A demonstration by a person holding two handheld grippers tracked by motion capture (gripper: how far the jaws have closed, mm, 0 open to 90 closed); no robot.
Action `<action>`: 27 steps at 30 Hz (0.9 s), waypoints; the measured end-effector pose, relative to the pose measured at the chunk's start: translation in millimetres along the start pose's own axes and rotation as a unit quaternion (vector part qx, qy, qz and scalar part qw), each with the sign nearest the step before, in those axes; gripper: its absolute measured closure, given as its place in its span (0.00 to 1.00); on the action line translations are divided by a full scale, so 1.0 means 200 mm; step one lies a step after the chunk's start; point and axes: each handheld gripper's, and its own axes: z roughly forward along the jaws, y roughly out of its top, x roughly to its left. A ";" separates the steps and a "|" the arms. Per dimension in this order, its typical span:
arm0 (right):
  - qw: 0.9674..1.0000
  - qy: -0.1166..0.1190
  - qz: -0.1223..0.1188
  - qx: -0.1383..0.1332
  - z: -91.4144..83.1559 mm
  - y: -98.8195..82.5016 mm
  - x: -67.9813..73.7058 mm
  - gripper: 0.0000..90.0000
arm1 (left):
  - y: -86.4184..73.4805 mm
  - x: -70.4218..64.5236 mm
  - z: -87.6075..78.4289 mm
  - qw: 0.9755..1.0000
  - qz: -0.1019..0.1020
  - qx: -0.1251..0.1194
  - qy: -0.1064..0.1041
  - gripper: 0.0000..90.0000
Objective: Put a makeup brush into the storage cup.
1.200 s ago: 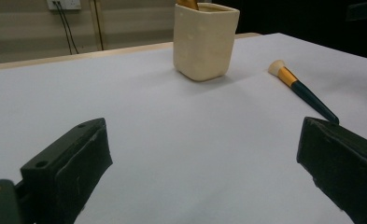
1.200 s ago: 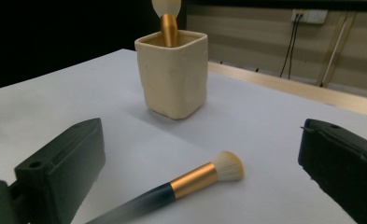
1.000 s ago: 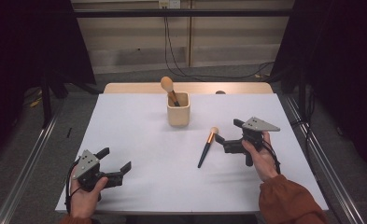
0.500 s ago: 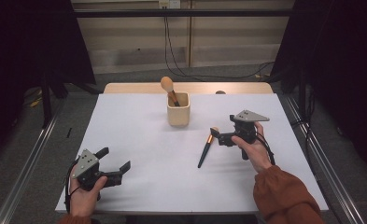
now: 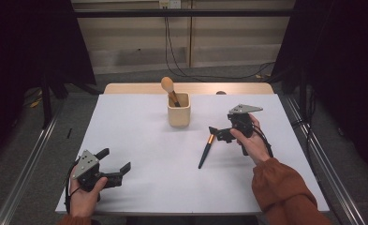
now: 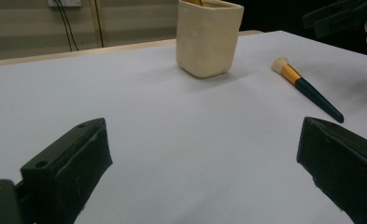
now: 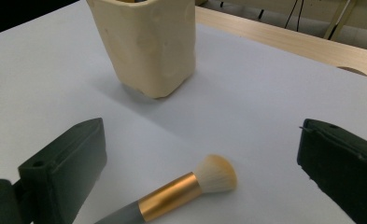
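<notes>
A makeup brush [image 5: 205, 152] with a dark handle, gold band and pale bristles lies on the white table [image 5: 139, 122], bristle end pointing toward a cream square cup [image 5: 178, 111]. A second brush [image 5: 168, 86] with a round tan head stands in the cup. My right gripper [image 5: 219, 133] hovers open over the lying brush's bristle end. In the right gripper view, the brush [image 7: 186, 191] lies between and below the spread jaws of that gripper [image 7: 202, 144], with the cup [image 7: 146, 44] beyond. My left gripper [image 5: 114, 159] rests open at the table's front left, holding nothing.
In the left gripper view, the open gripper [image 6: 202, 140] faces the cup [image 6: 208, 37] and the lying brush [image 6: 307, 88] far off. A wooden strip [image 5: 139, 88] edges the table's far side. Metal rails [image 5: 27, 164] run along the floor on both sides.
My right gripper has moved left and down until its open jaws stand over the bristle end of the lying brush. The left gripper and the brush have stayed put.
</notes>
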 end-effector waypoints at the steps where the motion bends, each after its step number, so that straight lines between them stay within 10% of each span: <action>1: 1.000 0.001 0.001 0.004 0.00 0.00 0.00 0.01 | 0.00 0.00 0.00 1.000 0.004 -0.001 -0.002 0.03; 15: 0.994 -0.013 -0.010 0.105 0.02 0.07 -0.02 0.03 | 0.00 0.00 0.01 1.000 0.008 0.000 -0.001 0.03; 27: 0.975 0.029 0.003 0.222 0.04 0.11 -0.02 0.04 | 0.00 0.00 0.01 1.000 0.009 0.003 0.001 0.03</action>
